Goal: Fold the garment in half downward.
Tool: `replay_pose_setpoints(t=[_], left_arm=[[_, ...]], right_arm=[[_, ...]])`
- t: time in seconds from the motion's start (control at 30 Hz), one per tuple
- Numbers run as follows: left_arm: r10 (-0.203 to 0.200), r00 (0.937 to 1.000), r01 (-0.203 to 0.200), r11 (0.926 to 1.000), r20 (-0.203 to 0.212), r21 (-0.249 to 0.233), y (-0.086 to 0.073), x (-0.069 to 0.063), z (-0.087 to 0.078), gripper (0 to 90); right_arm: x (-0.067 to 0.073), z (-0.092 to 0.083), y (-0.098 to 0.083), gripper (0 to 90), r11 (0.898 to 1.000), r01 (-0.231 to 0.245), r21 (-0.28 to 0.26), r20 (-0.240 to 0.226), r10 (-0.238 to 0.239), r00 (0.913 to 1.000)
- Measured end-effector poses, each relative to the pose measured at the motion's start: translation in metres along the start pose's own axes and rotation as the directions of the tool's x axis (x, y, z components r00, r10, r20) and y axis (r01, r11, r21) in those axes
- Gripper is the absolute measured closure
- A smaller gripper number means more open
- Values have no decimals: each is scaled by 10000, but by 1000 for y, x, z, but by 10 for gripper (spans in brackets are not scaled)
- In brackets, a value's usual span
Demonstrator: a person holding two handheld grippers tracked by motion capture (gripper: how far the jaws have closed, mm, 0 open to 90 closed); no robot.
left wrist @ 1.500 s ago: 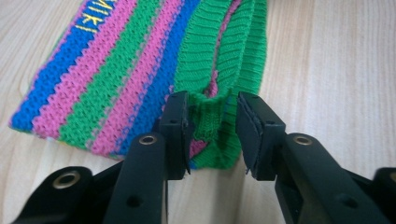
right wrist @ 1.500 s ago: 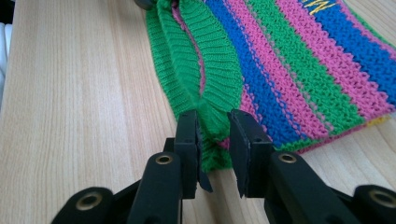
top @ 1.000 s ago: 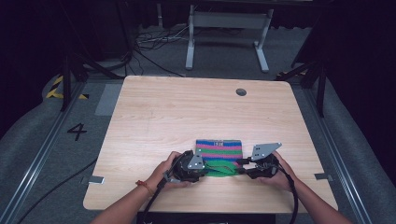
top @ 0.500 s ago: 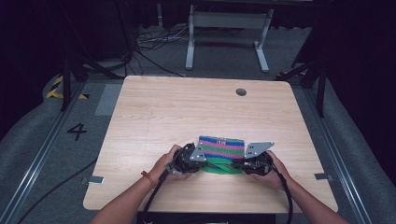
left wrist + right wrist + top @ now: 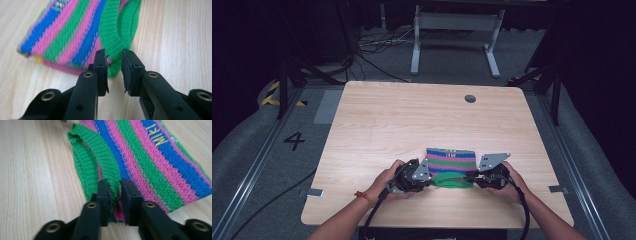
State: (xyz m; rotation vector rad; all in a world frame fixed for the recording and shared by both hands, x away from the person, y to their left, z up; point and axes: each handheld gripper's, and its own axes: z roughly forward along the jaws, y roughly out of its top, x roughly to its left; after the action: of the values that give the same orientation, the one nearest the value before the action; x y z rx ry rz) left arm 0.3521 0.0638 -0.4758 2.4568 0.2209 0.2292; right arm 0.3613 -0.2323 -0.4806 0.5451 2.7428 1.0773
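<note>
A knitted cloth point(image 5: 451, 161) in green, pink and blue stripes lies flat near the table's front edge. Its ribbed green rim point(image 5: 452, 181) faces the person. My left gripper point(image 5: 430, 179) is at the rim's left end and my right gripper point(image 5: 470, 179) at its right end. In the left gripper view the left gripper point(image 5: 114, 53) stands narrowly open, with the corner of the green rim point(image 5: 117, 37) between its tips. In the right gripper view the right gripper point(image 5: 115, 182) is shut on the rim point(image 5: 100, 150), which bunches up between the pads.
The wooden table point(image 5: 412, 120) has a round cable hole point(image 5: 470, 98) at the back right. Cables trail from both grippers over the front edge. A metal stand point(image 5: 454, 30) is on the floor beyond the table.
Both hands have shifted slightly at the cloth's near edge, and the cloth has slid a little to the right. The grippers stay at the two ends of the green rim.
</note>
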Motion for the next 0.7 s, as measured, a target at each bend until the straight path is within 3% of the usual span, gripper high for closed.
replay_pose_setpoints(t=[0.13, 0.33, 0.47, 0.53, 0.57, 0.7], left_arm=[[-316, 9991, 316, 9995, -287, -34, -7, 4, -11, 686], [-723, 9935, 701, 9971, -883, -278, -20, 10, -35, 575], [-1092, 9849, 1049, 9937, -1342, -385, -33, 12, -52, 510], [-1242, 9826, 1194, 9919, -1384, -425, -38, 13, -58, 481], [-1245, 9787, 1208, 9921, -1631, -323, -41, 13, -62, 472], [-1410, 9739, 1380, 9900, -1780, -288, -50, 13, -70, 413]], right_arm=[[0, -5, -1, 669, 9999, -69, -132, -26, 69, 10000], [-4, -26, -4, 582, 9986, -254, -455, 423, 273, 9987], [-8, -39, -5, 523, 9979, -311, -563, 715, 351, 9968], [-9, -48, -6, 502, 9966, -430, -698, 892, 492, 9948], [-9, -50, -6, 492, 9965, -409, -728, 950, 478, 9943], [-9, -60, -12, 457, 9974, -359, -631, 1293, 438, 9906]])
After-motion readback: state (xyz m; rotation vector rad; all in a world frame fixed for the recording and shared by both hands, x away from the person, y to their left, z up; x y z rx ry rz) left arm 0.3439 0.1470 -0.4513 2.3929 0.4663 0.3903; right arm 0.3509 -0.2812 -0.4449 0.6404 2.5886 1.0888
